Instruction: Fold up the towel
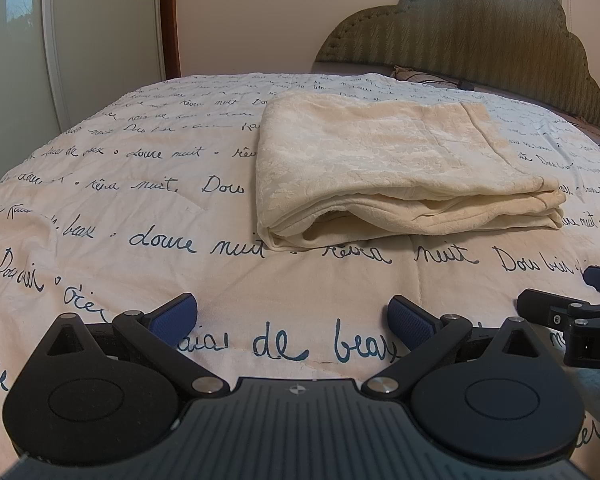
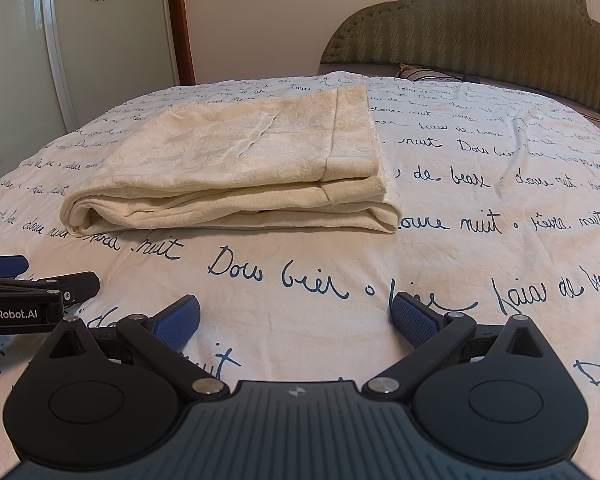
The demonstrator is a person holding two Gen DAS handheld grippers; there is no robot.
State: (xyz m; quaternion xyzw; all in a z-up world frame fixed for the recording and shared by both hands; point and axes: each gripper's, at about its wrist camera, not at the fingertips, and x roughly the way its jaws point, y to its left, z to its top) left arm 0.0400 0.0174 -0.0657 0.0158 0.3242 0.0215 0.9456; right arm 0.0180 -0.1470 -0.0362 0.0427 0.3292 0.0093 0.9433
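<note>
A cream towel [image 1: 384, 160] lies folded into several layers on the bed, with its stacked edges facing me. The right wrist view shows the same towel [image 2: 236, 168] left of centre. My left gripper [image 1: 294, 320] hovers open over the bedspread, short of the towel, with nothing between its blue pads. My right gripper [image 2: 296, 318] is open too, empty, and also short of the towel. Each camera catches the other gripper at its edge: the right gripper [image 1: 568, 304] at the far right, the left gripper [image 2: 32, 280] at the far left.
The towel rests on a white bedspread [image 1: 140, 208] printed with blue handwriting. A green padded headboard [image 1: 480, 40] stands at the back right. A wardrobe door [image 2: 20, 60] and a wooden door frame [image 2: 180, 20] are at the back left.
</note>
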